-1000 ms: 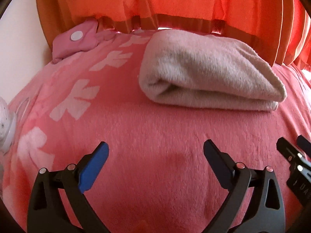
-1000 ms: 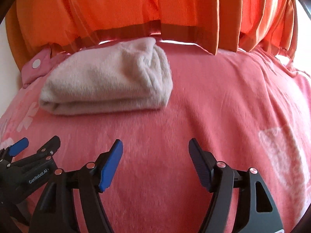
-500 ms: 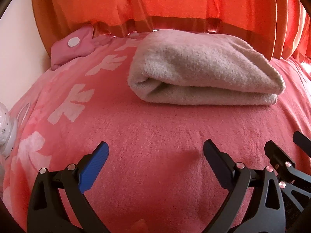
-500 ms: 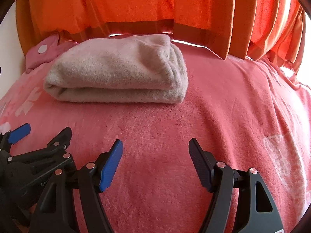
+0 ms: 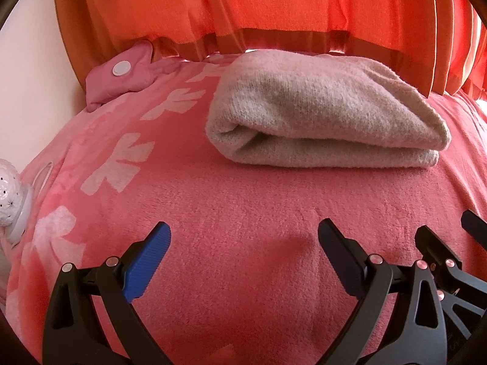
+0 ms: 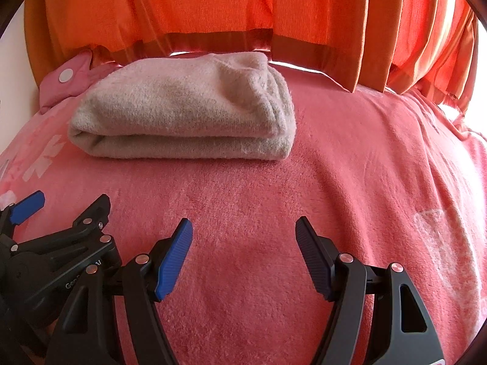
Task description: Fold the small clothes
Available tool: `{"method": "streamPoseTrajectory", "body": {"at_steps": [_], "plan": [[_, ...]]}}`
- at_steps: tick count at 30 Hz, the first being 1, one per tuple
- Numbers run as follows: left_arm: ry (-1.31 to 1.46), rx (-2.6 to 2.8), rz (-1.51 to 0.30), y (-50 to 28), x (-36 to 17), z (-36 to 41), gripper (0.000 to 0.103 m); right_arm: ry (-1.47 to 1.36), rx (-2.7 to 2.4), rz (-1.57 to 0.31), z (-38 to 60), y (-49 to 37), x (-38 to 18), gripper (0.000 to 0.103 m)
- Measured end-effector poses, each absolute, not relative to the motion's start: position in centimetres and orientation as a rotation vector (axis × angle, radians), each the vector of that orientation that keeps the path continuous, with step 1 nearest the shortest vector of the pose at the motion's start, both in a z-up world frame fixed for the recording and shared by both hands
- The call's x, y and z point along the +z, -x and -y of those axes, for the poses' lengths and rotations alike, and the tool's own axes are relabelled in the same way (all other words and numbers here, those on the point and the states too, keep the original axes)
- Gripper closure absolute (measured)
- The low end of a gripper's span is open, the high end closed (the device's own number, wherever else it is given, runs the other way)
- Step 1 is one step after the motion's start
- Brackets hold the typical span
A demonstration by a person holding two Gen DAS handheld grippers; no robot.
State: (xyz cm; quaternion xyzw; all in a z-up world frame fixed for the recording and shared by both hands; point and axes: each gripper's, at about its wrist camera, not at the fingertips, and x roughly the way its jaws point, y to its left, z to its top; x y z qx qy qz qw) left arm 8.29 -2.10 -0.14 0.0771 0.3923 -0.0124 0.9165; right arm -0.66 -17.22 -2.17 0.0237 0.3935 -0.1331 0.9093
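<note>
A beige fuzzy garment [image 5: 322,112] lies folded into a thick bundle on a pink fleece blanket [image 5: 243,213], with its folded edge facing me. It also shows in the right wrist view [image 6: 188,115]. My left gripper [image 5: 243,252] is open and empty, just short of the bundle and low over the blanket. My right gripper [image 6: 243,249] is open and empty too, in front of the bundle's right end. Each gripper shows at the edge of the other's view.
An orange pleated curtain [image 5: 274,9] hangs right behind the bundle. A pink pouch with a white snap [image 5: 121,70] lies at the back left. A white patterned object [image 5: 12,194] sits at the left edge. A white wall [image 5: 27,60] is on the left.
Both grippers have moved closer to the folded garment and lower, so it looks larger. The two grippers have drawn nearer to each other. The jaws stayed open.
</note>
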Motion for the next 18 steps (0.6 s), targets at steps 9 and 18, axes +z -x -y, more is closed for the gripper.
{"method": "streamPoseTrajectory", "body": {"at_steps": [9,18], "plan": [[-0.169,-0.019,-0.803,-8.22,-0.13,2.16,0.01,-0.049,-0.282,-0.816,17.17,0.72,-2.25,0.035],[-0.175,-0.021,-0.815,-8.42,-0.2,2.24,0.01,-0.049,-0.286,-0.817,17.18,0.67,-2.33,0.035]]}}
